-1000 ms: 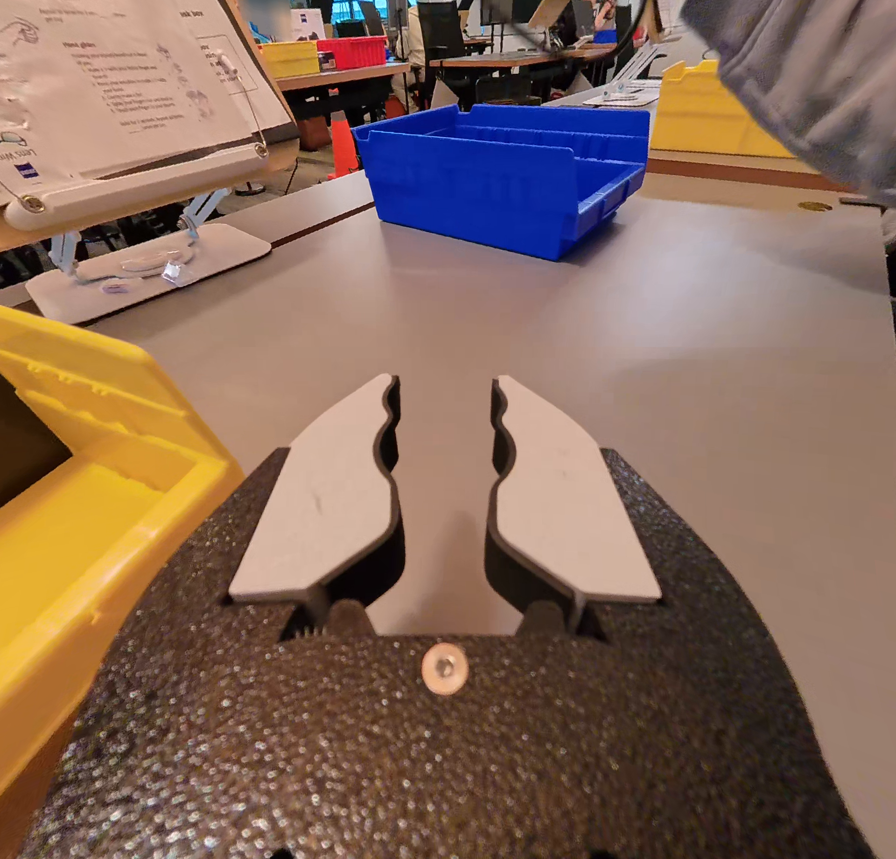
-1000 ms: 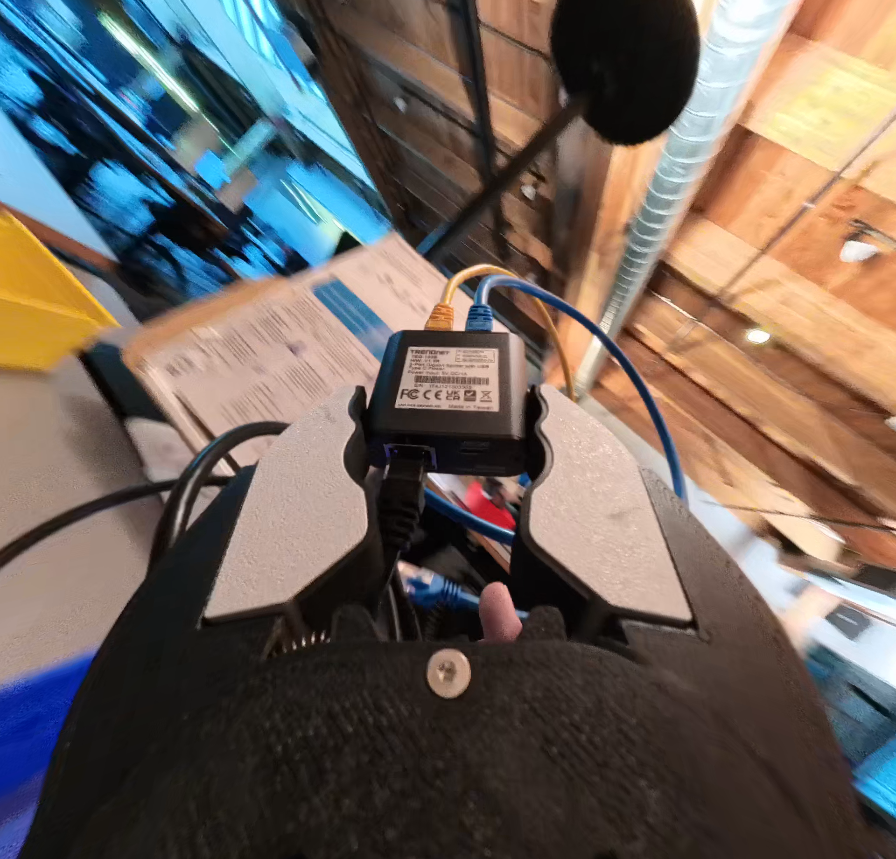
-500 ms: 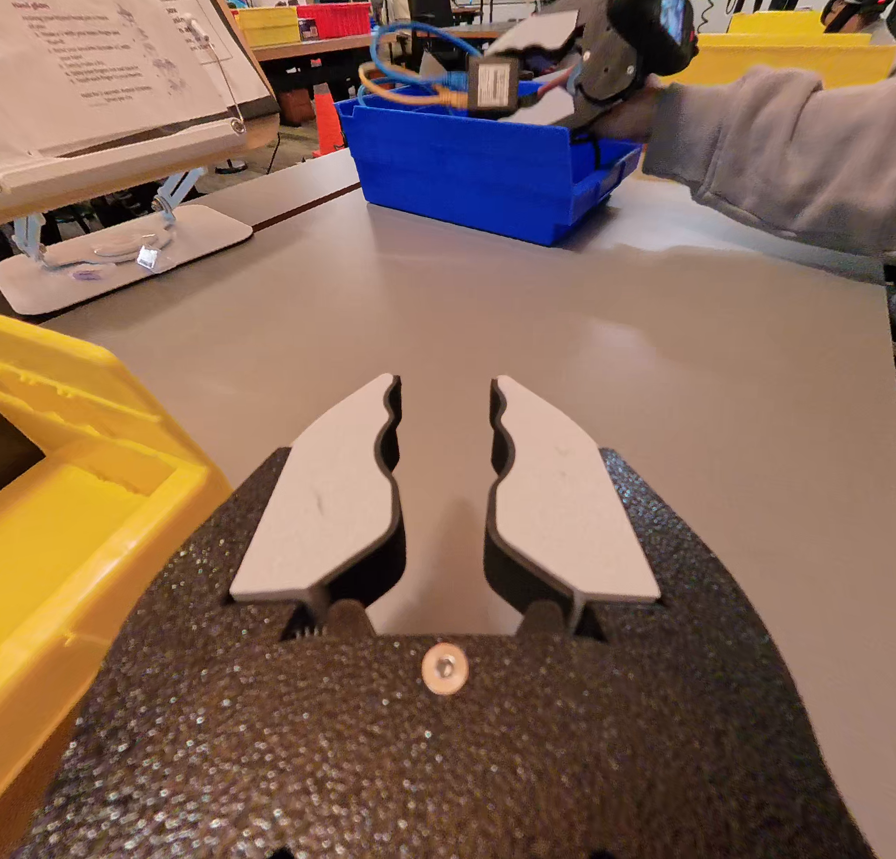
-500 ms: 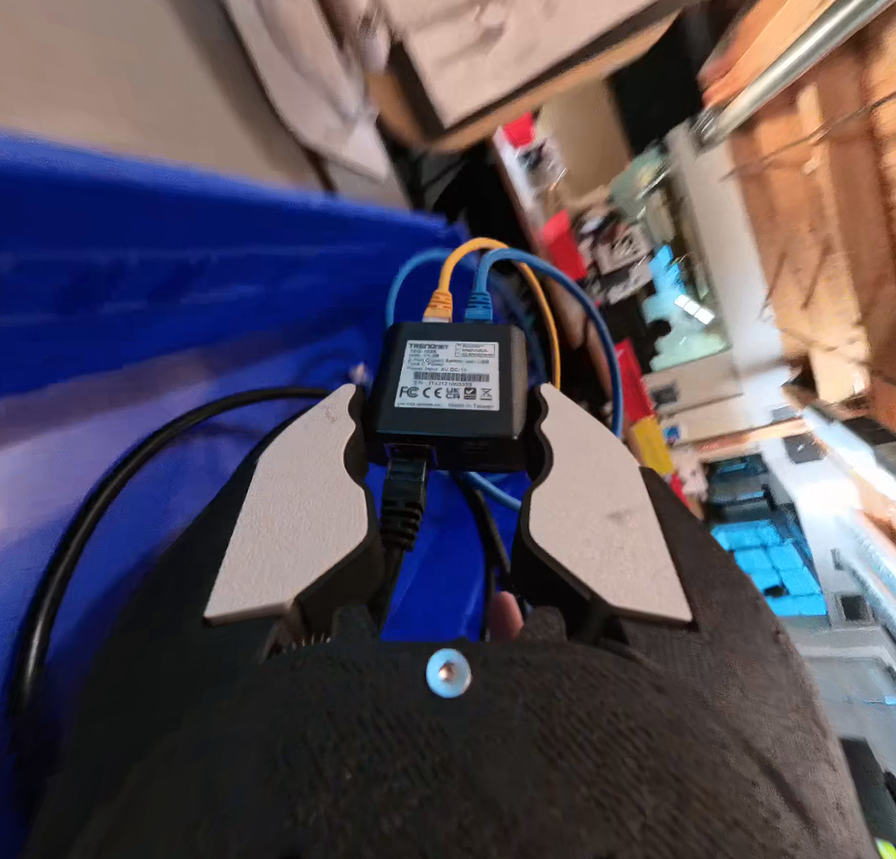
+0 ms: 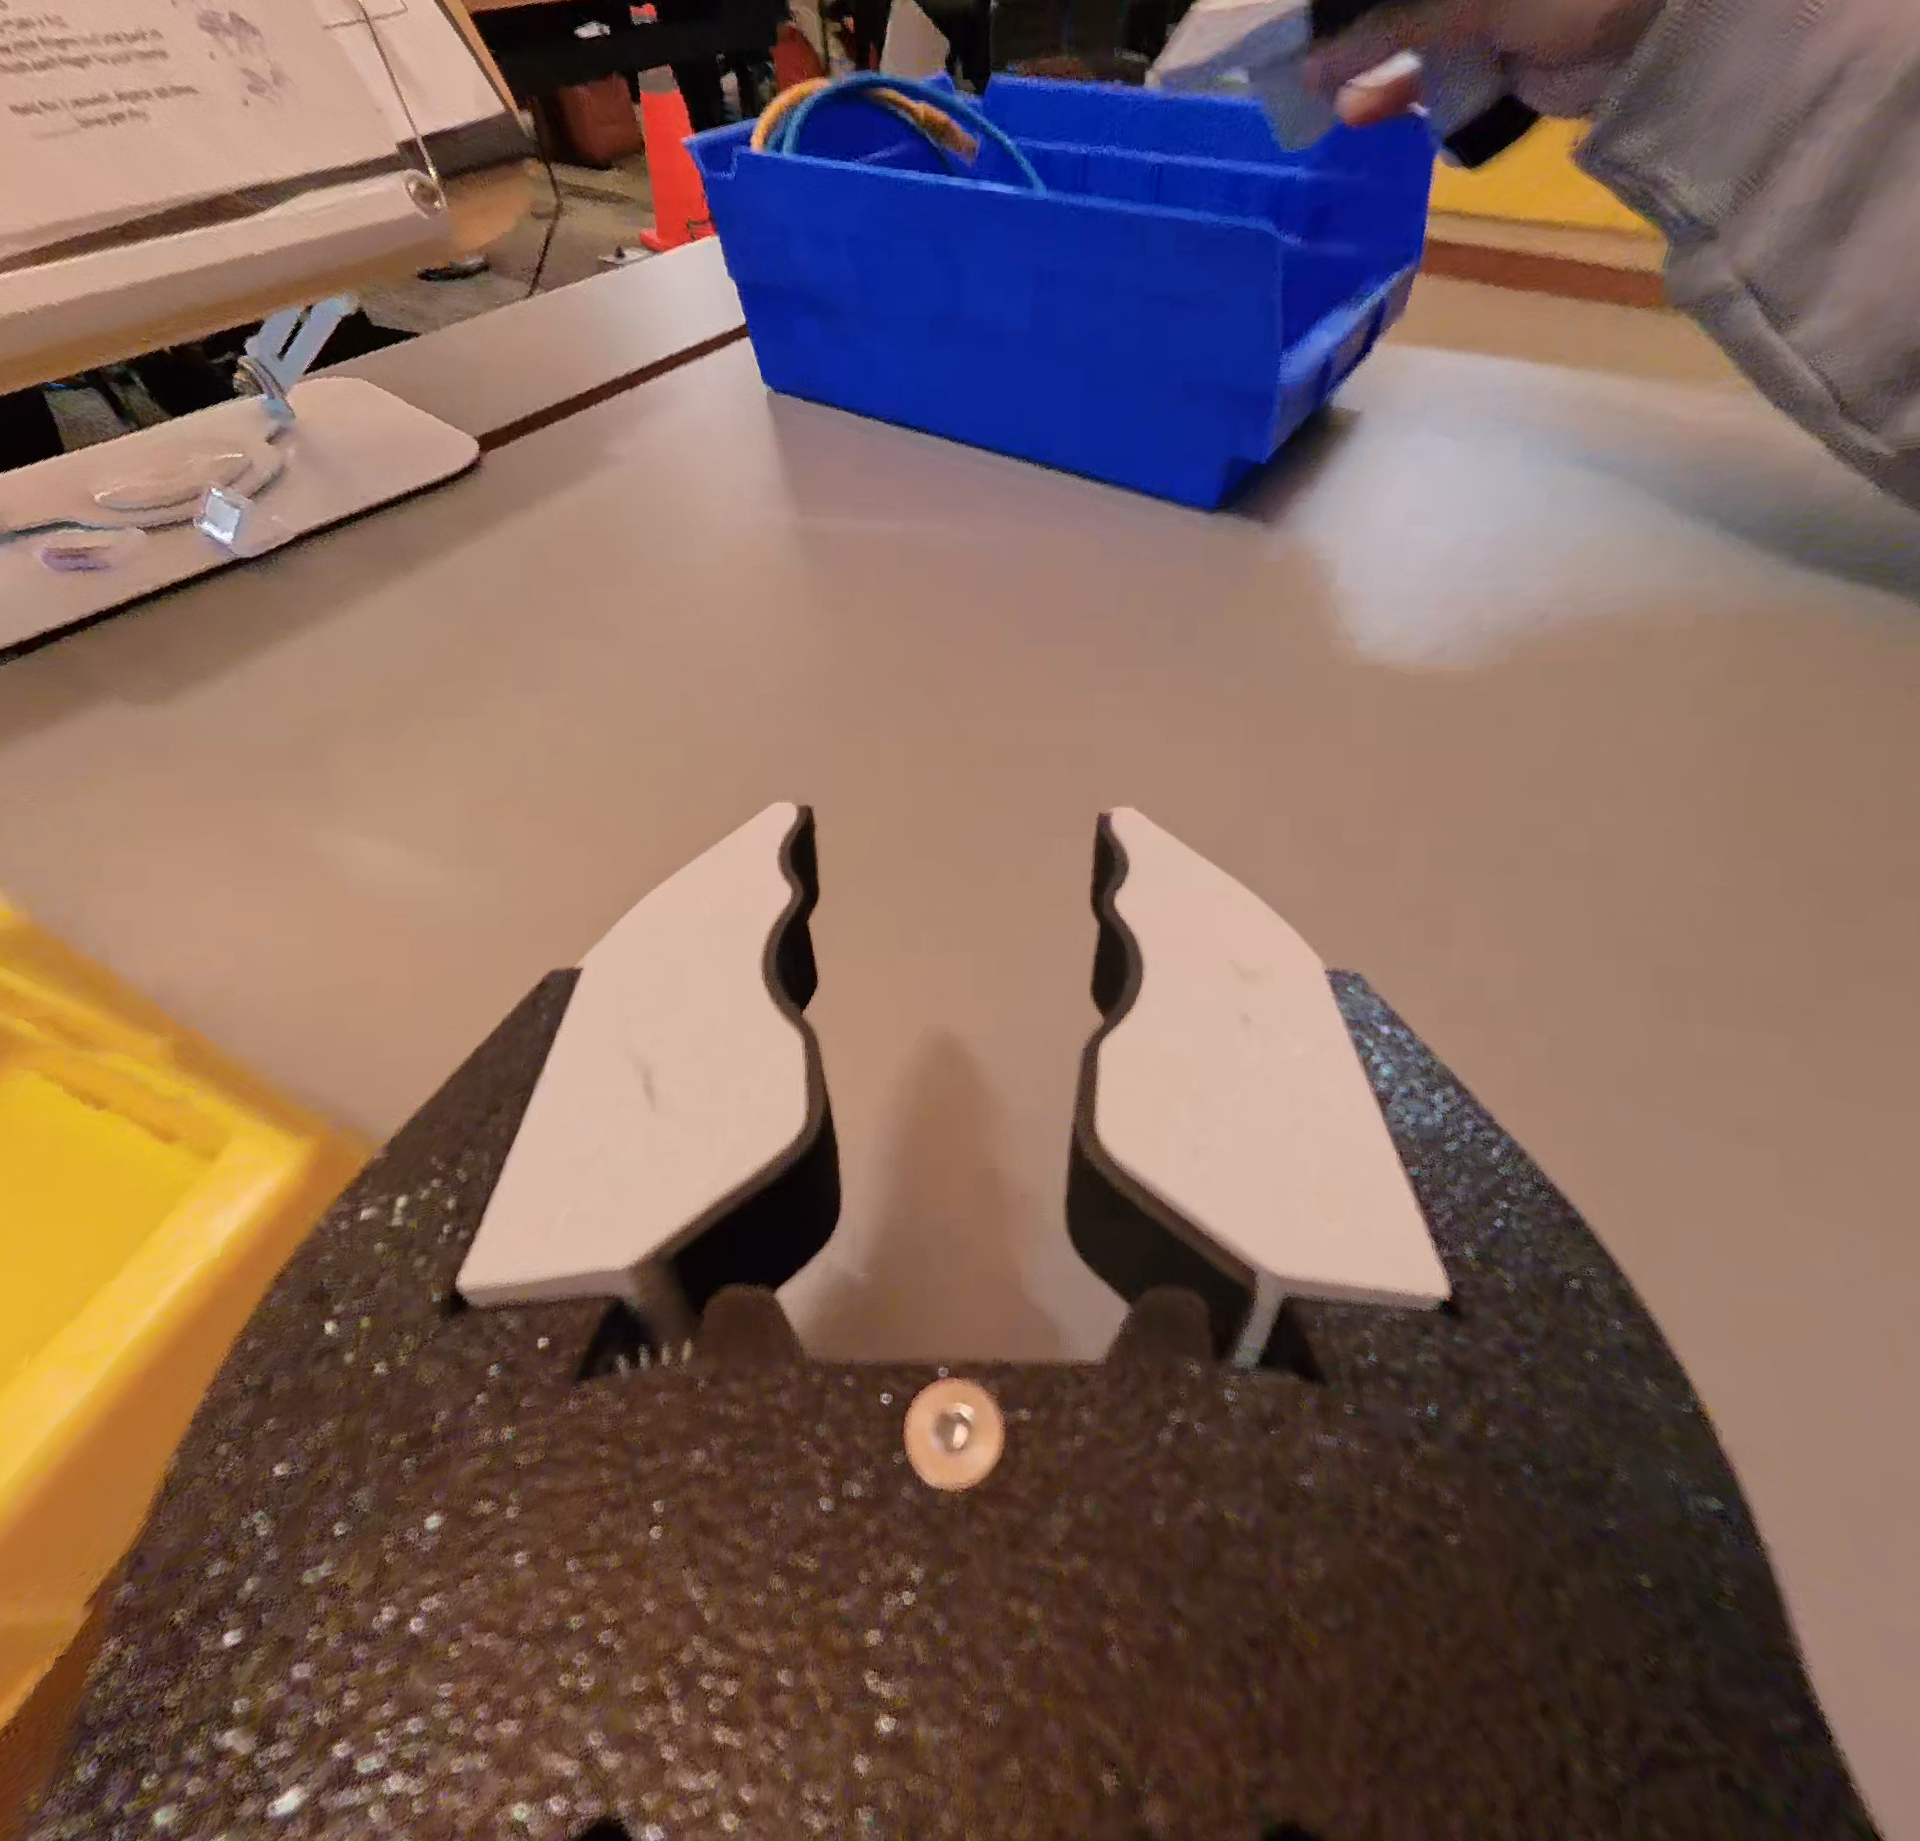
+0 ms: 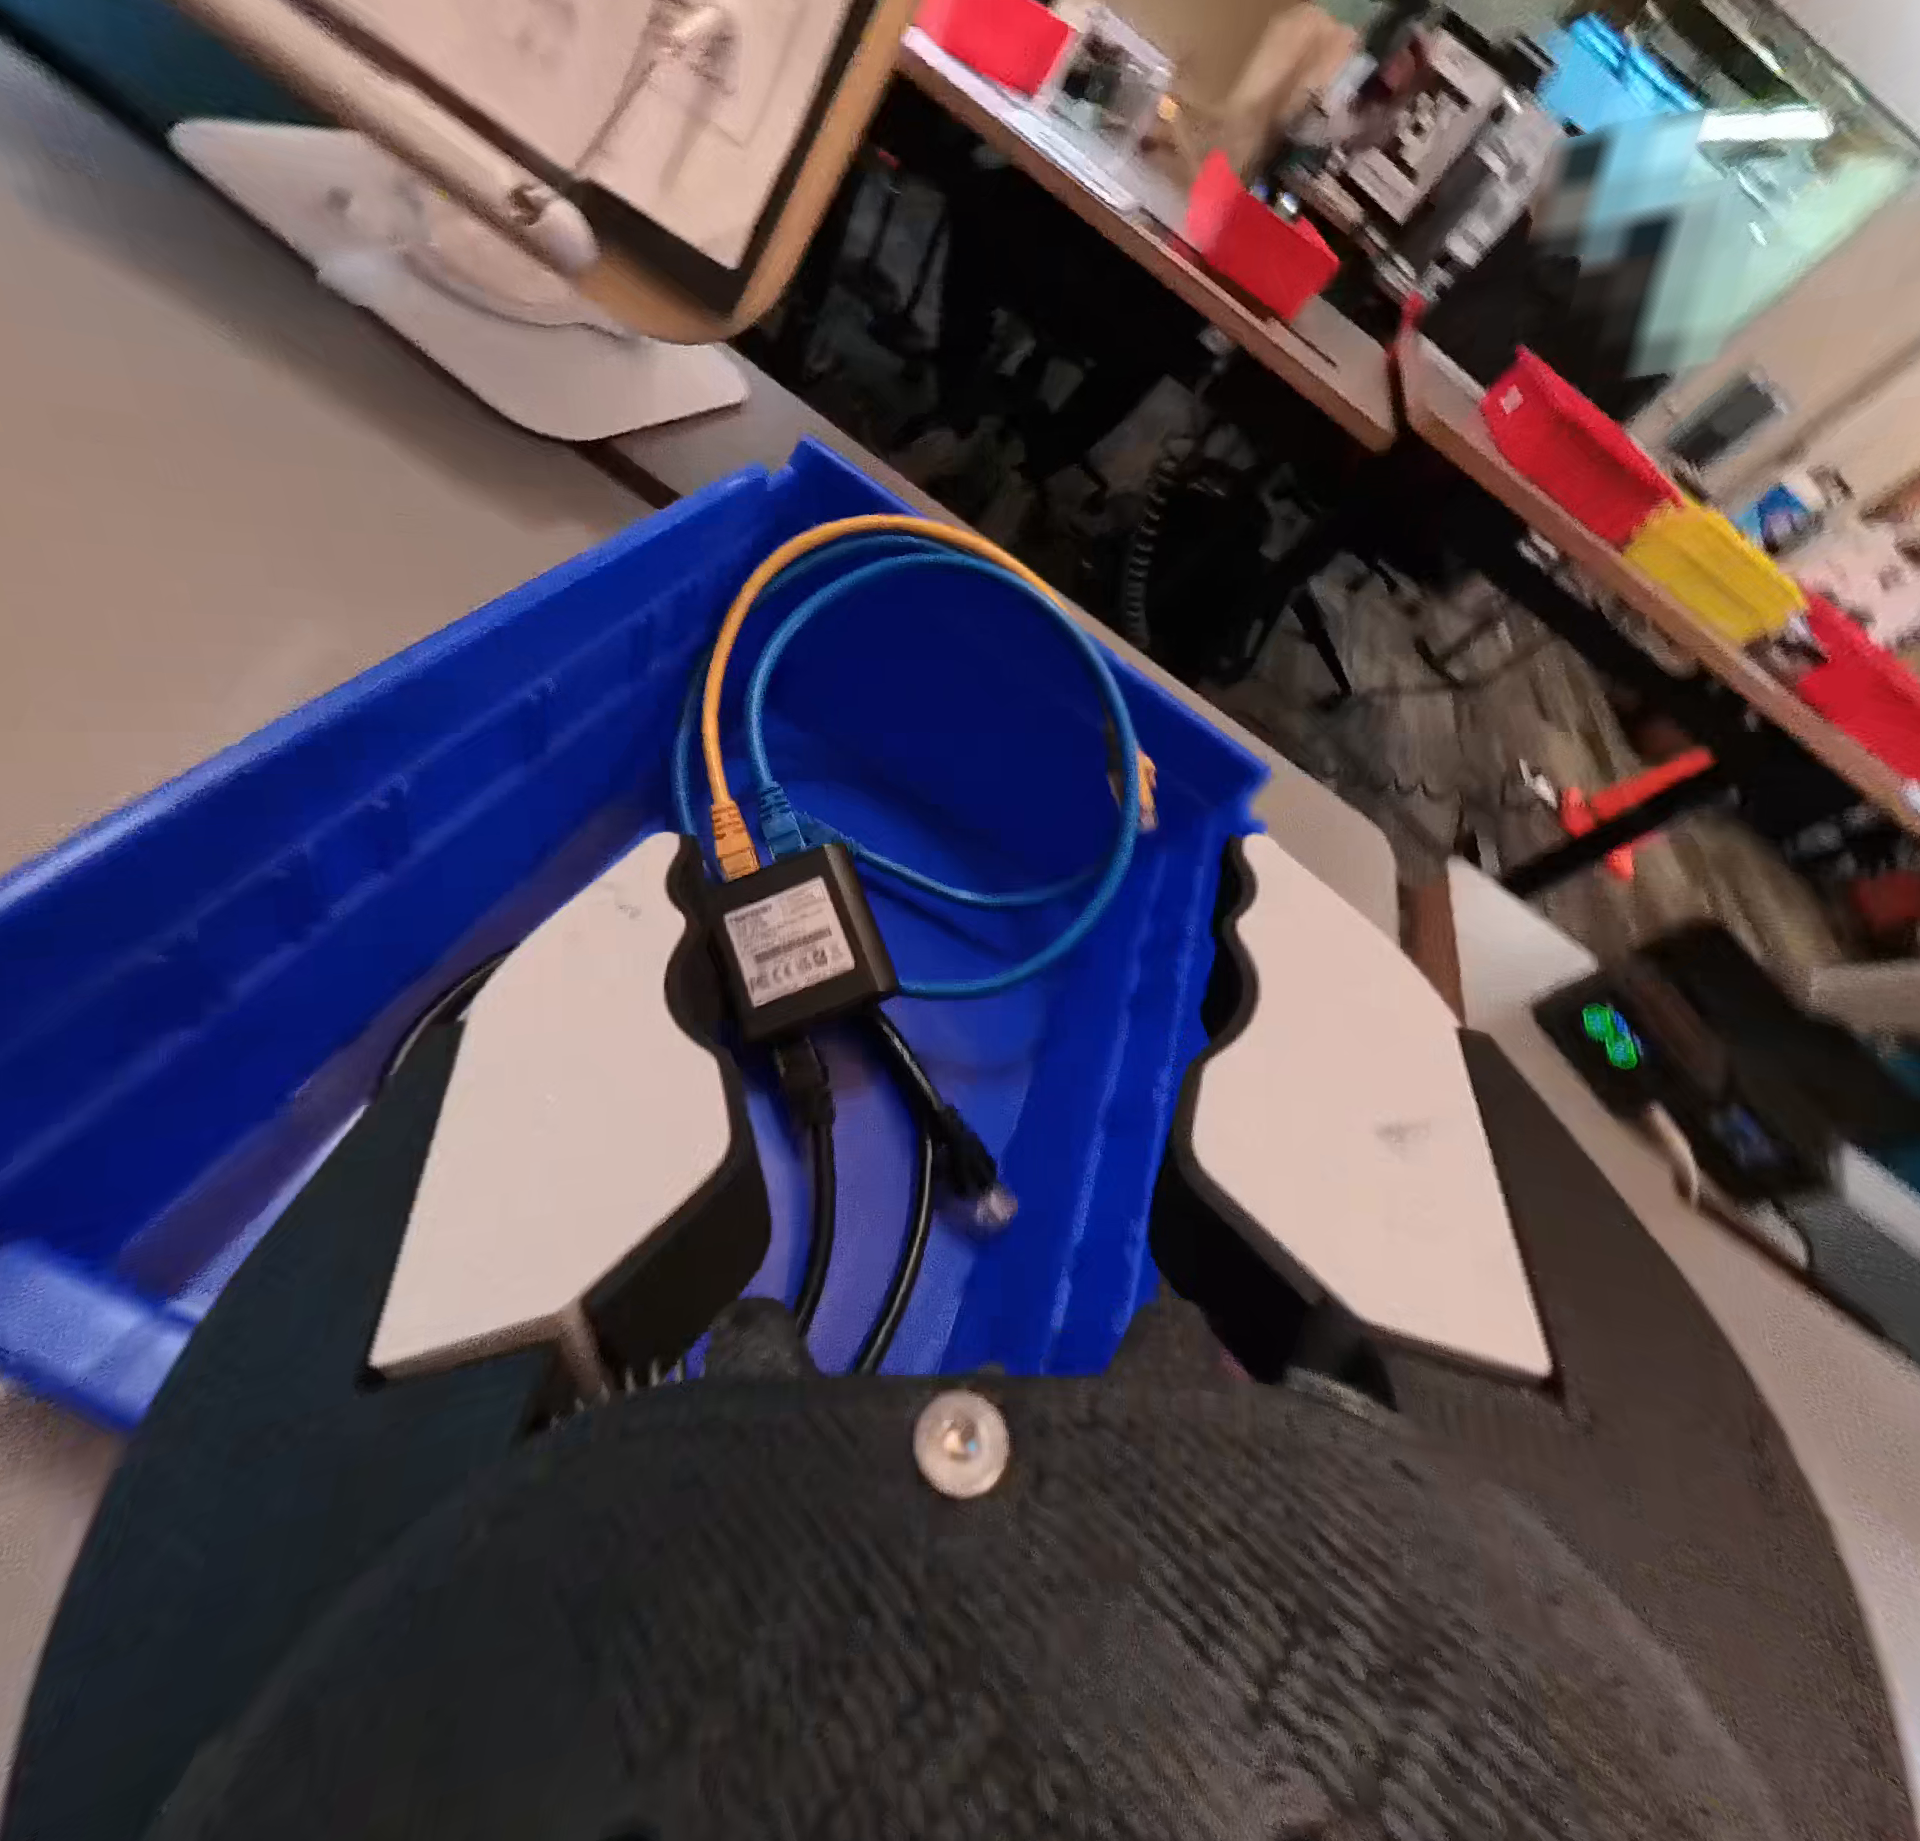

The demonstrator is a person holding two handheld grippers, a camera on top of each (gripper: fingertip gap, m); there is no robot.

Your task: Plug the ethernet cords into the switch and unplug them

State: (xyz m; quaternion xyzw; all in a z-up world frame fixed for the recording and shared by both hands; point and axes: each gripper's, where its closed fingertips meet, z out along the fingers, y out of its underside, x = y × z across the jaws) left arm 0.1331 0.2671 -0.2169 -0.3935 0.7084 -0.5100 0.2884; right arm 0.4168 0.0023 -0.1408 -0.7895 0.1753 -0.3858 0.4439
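Right wrist view: my right gripper (image 6: 956, 970) is spread wide above the blue bin (image 6: 343, 856), its two grey fingers (image 6: 561, 1095) released and grasping nothing. The black switch (image 6: 800, 944) lies inside the bin, label face up, just beside the left finger; whether it touches that finger I cannot tell. An orange ethernet cord (image 6: 727, 679) and a blue ethernet cord (image 6: 1049, 918) are plugged side by side into the switch's far end and loop around inside the bin. A black cable (image 6: 816, 1157) is plugged into the near end, and a second black cable's connector (image 6: 971, 1183) lies loose on the bin floor. A document stand (image 6: 540, 264) sits on the grey table (image 6: 208, 503) beyond the bin.

Left wrist view: my left gripper (image 5: 954, 908) hovers low over the bare table (image 5: 935, 669), fingers (image 5: 665, 1085) apart and empty. The blue bin (image 5: 1039, 337) stands well ahead, with the cord loops (image 5: 883, 118) rising above its rim. The right gripper (image 5: 1299, 56), blurred, is held by a hand in a grey sleeve (image 5: 1787, 191) over the bin's right end. A yellow bin (image 5: 114, 1303) sits at the near left.
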